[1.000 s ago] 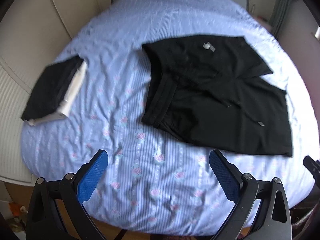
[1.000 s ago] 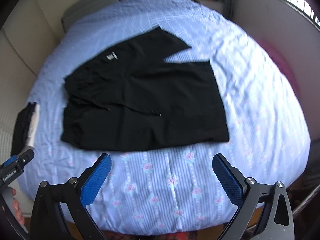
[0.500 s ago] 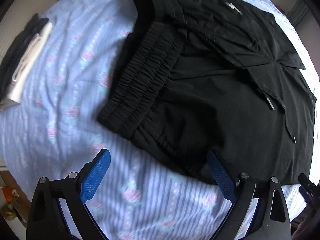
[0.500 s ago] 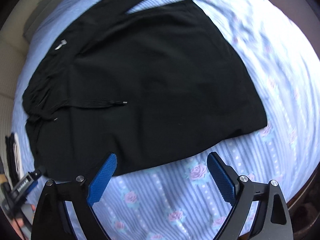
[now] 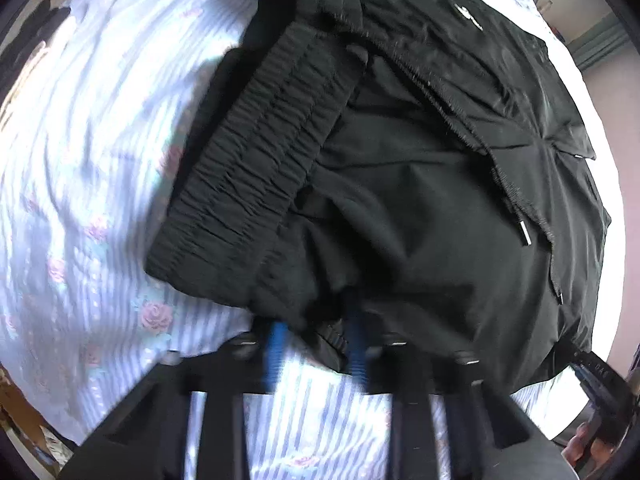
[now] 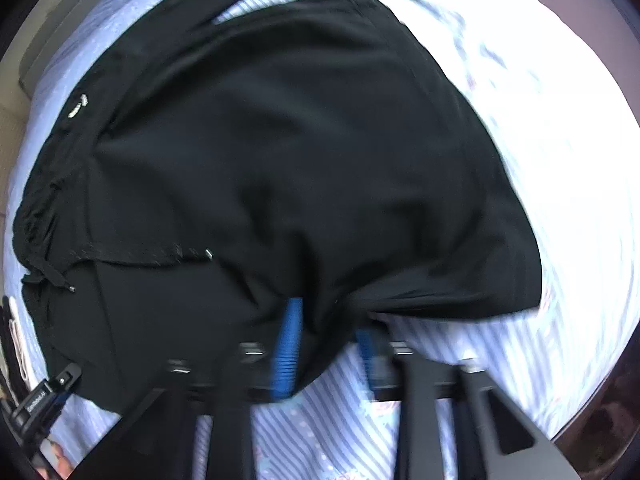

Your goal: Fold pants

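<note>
Black pants (image 5: pixel 400 184) with an elastic waistband (image 5: pixel 256 168) and drawstrings lie spread on the blue striped floral bedsheet (image 5: pixel 88 184). My left gripper (image 5: pixel 316 332) is shut on the near edge of the pants close to the waistband corner; cloth bunches between its blue pads. My right gripper (image 6: pixel 328 332) is shut on the near hem of the pants (image 6: pixel 304 140), with fabric gathered between its blue fingers. The other gripper's tip shows at the lower left of the right wrist view (image 6: pixel 44 396).
A folded dark and white garment lies at the left edge of the bed (image 6: pixel 14 340). The bed edge runs just below both grippers, and a wall rises at the far right (image 5: pixel 600 40).
Both grippers dropped to the near edge of the pants and went from wide open to shut on the cloth, which now puckers around the pads.
</note>
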The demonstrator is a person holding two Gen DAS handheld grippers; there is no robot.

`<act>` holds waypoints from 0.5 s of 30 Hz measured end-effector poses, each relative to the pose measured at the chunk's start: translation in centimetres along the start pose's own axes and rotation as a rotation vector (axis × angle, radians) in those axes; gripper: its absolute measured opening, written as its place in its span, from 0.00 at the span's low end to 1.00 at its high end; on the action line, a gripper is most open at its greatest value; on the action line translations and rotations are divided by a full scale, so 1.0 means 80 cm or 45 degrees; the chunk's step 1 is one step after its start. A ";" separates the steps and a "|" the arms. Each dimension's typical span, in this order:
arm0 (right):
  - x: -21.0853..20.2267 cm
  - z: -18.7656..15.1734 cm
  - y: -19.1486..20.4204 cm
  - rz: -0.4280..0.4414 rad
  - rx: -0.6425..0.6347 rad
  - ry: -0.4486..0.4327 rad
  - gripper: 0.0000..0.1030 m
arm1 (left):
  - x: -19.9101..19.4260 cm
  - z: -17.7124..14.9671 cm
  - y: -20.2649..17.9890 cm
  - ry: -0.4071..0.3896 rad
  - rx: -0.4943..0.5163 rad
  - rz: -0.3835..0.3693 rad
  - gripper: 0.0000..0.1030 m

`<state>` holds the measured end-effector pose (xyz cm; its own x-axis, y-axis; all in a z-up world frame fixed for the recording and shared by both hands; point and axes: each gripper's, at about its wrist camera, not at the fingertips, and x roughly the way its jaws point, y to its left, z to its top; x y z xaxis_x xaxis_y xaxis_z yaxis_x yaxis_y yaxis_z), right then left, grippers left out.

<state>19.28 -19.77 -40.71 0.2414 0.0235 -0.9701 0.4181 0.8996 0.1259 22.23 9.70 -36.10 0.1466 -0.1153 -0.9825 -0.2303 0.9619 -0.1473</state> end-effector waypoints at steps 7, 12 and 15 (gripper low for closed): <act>-0.081 0.005 0.000 0.091 -0.033 -0.122 0.07 | -0.063 -0.008 -0.012 -0.093 0.084 -0.043 0.08; -0.142 0.009 -0.013 0.116 -0.060 -0.232 0.06 | -0.129 -0.023 -0.018 -0.190 0.145 -0.042 0.07; -0.178 0.019 -0.014 0.137 -0.062 -0.281 0.05 | -0.153 -0.020 -0.018 -0.251 0.167 -0.052 0.07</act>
<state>16.71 -21.78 -26.72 0.4698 0.0293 -0.8823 0.3382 0.9172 0.2106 19.19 9.34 -24.02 0.3411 -0.1167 -0.9327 -0.0953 0.9829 -0.1578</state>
